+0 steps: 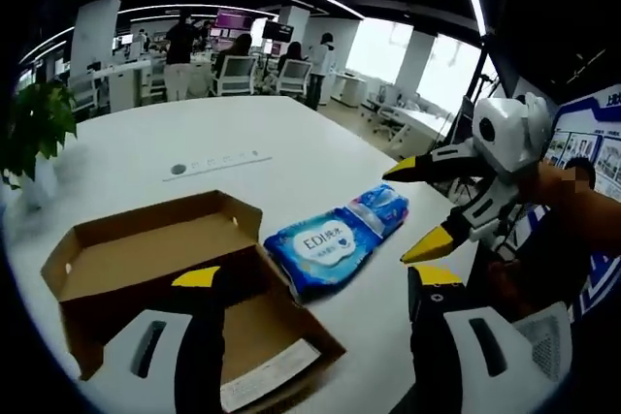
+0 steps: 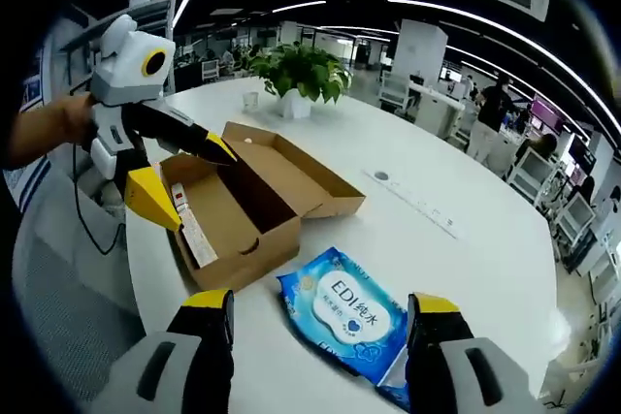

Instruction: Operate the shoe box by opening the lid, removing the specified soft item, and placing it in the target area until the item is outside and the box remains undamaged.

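Cardboard shoe box point(image 2: 254, 203) lies open beside the freed blue wipes pack point(image 2: 351, 317), yet both spread, empty grippers point(image 1: 315, 283) point(image 2: 320, 312) hovering nearby could snag its lid.

Each hand-held gripper point(image 1: 315, 283) point(image 2: 318, 312) has a white-grey body, black jaws with yellow tips, and slotted jaw bases.

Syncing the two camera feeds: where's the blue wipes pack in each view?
Left gripper view: blue wipes pack lies right of centre on the white table, beside the open cardboard box.
Right gripper view: the pack lies at bottom centre, between this gripper's own jaws, just in front of the box.
Shared landmark: the potted plant at the table's edge.
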